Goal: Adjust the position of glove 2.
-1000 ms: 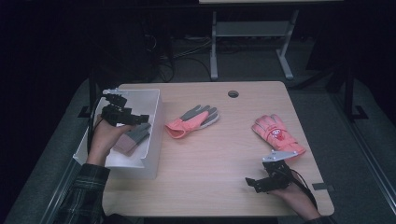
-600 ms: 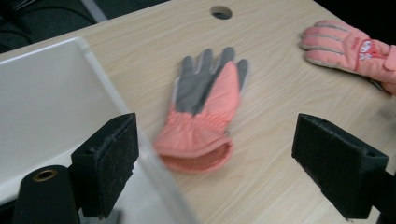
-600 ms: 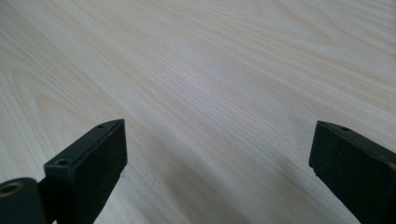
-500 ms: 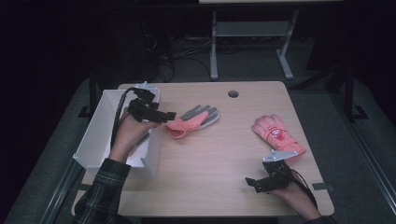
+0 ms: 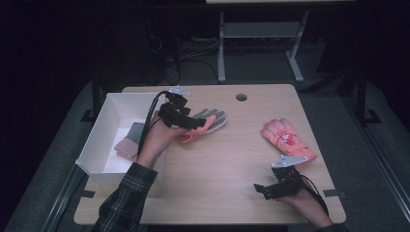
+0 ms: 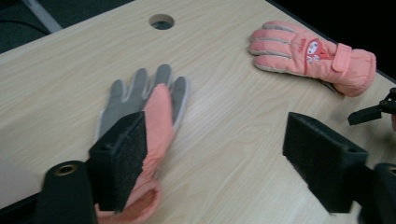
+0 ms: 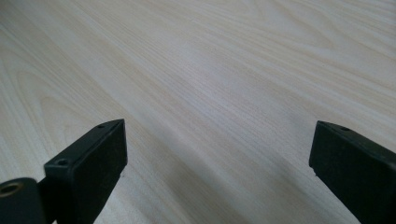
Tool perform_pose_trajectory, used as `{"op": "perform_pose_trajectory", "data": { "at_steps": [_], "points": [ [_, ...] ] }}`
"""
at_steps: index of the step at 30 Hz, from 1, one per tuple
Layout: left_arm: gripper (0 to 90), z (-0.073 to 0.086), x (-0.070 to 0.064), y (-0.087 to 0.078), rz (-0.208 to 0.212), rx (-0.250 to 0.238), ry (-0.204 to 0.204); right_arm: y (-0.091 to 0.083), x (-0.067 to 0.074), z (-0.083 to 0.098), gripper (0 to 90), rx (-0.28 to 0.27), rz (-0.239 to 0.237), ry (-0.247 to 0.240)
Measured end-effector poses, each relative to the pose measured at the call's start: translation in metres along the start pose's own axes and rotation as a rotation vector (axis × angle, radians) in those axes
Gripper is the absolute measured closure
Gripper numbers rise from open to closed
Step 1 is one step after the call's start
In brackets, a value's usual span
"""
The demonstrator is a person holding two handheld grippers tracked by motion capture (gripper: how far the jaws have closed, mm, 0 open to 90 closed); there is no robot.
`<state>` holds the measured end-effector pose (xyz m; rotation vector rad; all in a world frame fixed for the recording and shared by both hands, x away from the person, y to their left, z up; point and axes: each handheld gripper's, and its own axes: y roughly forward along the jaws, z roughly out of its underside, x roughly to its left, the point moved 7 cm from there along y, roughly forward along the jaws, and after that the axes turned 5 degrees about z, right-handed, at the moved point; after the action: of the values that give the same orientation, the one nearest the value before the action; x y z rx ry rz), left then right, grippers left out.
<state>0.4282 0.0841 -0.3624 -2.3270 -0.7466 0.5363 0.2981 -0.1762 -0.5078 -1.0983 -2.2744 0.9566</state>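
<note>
My left gripper [image 6: 215,158] has its jaws wide apart, and they have just been closing a little. One black pad [image 6: 122,161] sits right by the cuff end of the pink and grey glove [image 6: 154,112], but the glove is not between the pads and nothing is pinched yet, so the gripper holds nothing. The glove lies flat on the wooden table [image 5: 232,159], palm side up, with its fingers pointing away from me. To do this step well, I think I should slide the gripper over so the cuff sits in the middle of the gap, go down low, and only then squeeze. If I squeeze too soon, I may only nip the edge and the glove could slip out. Next to my left hand [image 5: 157,137] is the white box [image 5: 104,125], with another glove [image 5: 129,142] inside it, so I guess this one goes there too. My right gripper [image 7: 217,172] rests over bare table, jaws wide apart and holding nothing. The second pink glove [image 5: 285,140] lies just past it.
</note>
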Motion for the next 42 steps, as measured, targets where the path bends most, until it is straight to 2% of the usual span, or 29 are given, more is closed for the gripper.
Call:
{"op": "perform_pose_trajectory", "data": {
  "at_steps": [2, 3, 4, 5, 6, 7, 9, 10, 11, 12, 13, 14, 16, 20, 22, 27, 32, 34, 42],
  "points": [
    [27.4, -0.001, -0.003, 0.005, 0.002, 0.003, 0.002, 0.0, 0.0, 0.0, 4.1, 0.002, -0.001, -0.001],
    [36.6, -0.002, -0.004, 0.009, 0.001, 0.005, 0.003, 0.0, 0.0, 0.0, 4.1, 0.0, -0.001, 0.0],
    [36.6, -0.002, -0.006, 0.012, 0.003, 0.005, 0.009, 0.0, 0.0, 0.0, 4.1, 0.0, -0.001, 0.0],
    [40.5, -0.003, -0.008, 0.016, 0.003, 0.002, 0.015, 0.0, 0.0, 0.0, 4.1, -0.001, -0.002, 0.001],
    [54.7, -0.003, -0.01, 0.021, 0.008, 0.001, 0.023, -0.001, 0.0, 0.0, 4.1, -0.004, -0.005, 0.003],
    [60.1, -0.004, -0.011, 0.027, 0.016, -0.006, 0.035, -0.001, 0.0, 0.0, 4.1, -0.005, -0.006, 0.002],
    [73.4, -0.004, -0.011, 0.031, 0.014, -0.015, 0.031, -0.001, 0.0, -0.001, 4.1, -0.007, -0.008, 0.003],
    [73.4, -0.003, -0.01, 0.036, 0.007, -0.011, 0.031, -0.001, 0.0, -0.001, 4.1, -0.008, -0.011, 0.003],
    [85.2, -0.001, -0.006, 0.043, -0.002, -0.008, 0.024, -0.001, 0.001, -0.001, 4.1, -0.006, -0.01, 0.0],
    [89.5, 0.0, -0.004, 0.048, -0.008, -0.007, 0.017, -0.001, 0.001, -0.001, 4.1, -0.008, -0.012, -0.004],
    [89.5, 0.0, -0.004, 0.048, -0.008, -0.007, 0.017, -0.001, 0.001, -0.001, 4.1, -0.008, -0.012, -0.004],
    [89.6, 0.003, 0.004, 0.056, -0.029, 0.016, 0.016, -0.001, 0.002, -0.001, 4.1, -0.007, -0.017, 0.0],
    [89.6, 0.005, 0.006, 0.061, -0.038, 0.021, 0.006, -0.001, 0.002, -0.001, 4.1, -0.006, -0.017, -0.005],
    [89.6, 0.011, 0.024, 0.077, -0.087, 0.028, -0.016, -0.001, 0.002, -0.001, 4.1, -0.006, -0.02, -0.003],
    [89.6, 0.014, 0.036, 0.085, -0.117, 0.025, -0.045, -0.001, 0.003, -0.001, 4.1, -0.008, -0.022, 0.0],
    [89.7, 0.019, 0.055, 0.093, -0.142, 0.026, -0.083, -0.001, 0.002, -0.001, 4.1, -0.006, -0.023, -0.005],
    [89.7, 0.021, 0.076, 0.101, -0.195, 0.032, -0.105, -0.001, 0.002, -0.001, 4.1, -0.01, -0.025, 0.003],
    [89.7, 0.025, 0.085, 0.105, -0.223, 0.053, -0.118, -0.001, 0.001, 0.0, 4.2, -0.007, -0.026, 0.005],
    [89.6, 0.035, 0.09, 0.114, -0.214, 0.095, -0.14, -0.001, 0.001, 0.0, 4.4, -0.006, -0.028, 0.005]
  ]
}}
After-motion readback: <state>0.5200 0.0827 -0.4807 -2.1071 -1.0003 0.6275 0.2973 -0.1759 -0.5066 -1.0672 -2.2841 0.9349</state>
